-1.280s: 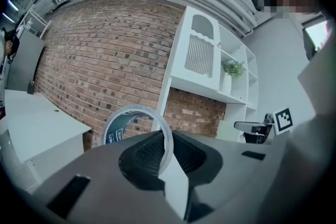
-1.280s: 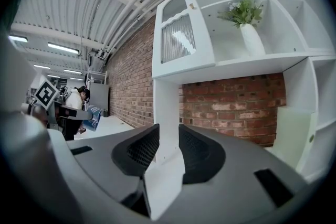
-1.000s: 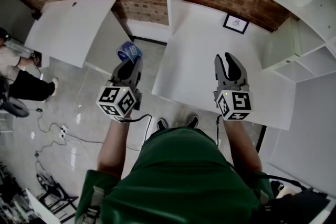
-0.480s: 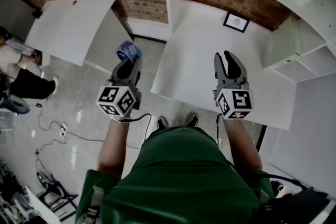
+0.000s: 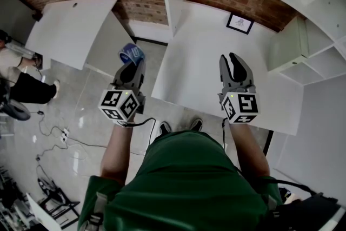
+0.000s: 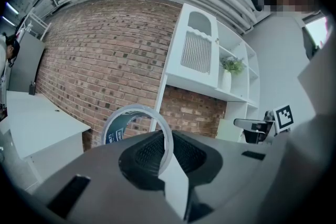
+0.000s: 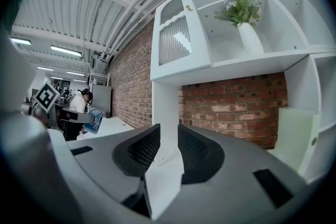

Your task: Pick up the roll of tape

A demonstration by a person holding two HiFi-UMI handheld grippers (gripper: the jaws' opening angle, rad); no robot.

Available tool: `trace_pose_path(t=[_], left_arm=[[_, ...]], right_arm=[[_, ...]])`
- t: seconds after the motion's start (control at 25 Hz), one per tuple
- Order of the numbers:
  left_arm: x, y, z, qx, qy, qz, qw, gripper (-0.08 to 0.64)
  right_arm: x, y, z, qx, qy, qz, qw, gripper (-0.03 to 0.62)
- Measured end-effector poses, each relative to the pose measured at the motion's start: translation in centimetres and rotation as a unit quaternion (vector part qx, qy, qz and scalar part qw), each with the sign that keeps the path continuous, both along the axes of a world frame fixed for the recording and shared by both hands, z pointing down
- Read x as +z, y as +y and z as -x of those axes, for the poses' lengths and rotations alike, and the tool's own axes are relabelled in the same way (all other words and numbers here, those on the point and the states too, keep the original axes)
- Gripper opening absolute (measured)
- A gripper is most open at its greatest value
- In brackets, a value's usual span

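Observation:
The roll of tape (image 5: 131, 53), a clear ring with a blue printed core, is held in the air to the left of the white table (image 5: 203, 70), above the floor. My left gripper (image 5: 132, 64) is shut on the roll's wall; in the left gripper view the ring (image 6: 132, 127) stands upright between the pads. My right gripper (image 5: 234, 60) hovers over the table's near part, open, its jaws having just closed a little with nothing between them (image 7: 164, 140). The roll (image 7: 97, 118) also shows far left in the right gripper view.
A small framed picture (image 5: 241, 23) lies at the table's far side by the brick wall. White shelving (image 5: 311, 54) stands to the right, with a vase of greenery (image 7: 245, 26). A second white table (image 5: 70, 27), a seated person (image 5: 19, 86) and floor cables (image 5: 54, 135) are to the left.

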State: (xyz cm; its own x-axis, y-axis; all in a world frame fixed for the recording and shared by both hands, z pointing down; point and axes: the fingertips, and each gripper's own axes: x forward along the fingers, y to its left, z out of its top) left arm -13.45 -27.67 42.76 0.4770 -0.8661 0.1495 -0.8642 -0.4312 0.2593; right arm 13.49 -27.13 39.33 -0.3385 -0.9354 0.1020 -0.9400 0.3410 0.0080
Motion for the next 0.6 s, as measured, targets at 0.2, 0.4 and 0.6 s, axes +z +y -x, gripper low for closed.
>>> trace_pose_path(t=[0.2, 0.4, 0.6], left_arm=[[0.2, -0.4, -2.1, 0.002, 0.003, 0.000, 1.0000, 0.060], [0.4, -0.7, -4.4, 0.000, 0.005, 0.000, 1.0000, 0.060], [0.7, -1.1, -6.4, -0.007, 0.000, 0.001, 1.0000, 0.060]], right_arm=[[0.1, -0.2, -1.9, -0.004, 0.010, -0.002, 1.000, 0.056], [0.4, -0.6, -4.0, -0.013, 0.008, 0.000, 1.000, 0.031], [0.8, -1.5, -5.9, -0.023, 0.005, -0.003, 1.000, 0.029]])
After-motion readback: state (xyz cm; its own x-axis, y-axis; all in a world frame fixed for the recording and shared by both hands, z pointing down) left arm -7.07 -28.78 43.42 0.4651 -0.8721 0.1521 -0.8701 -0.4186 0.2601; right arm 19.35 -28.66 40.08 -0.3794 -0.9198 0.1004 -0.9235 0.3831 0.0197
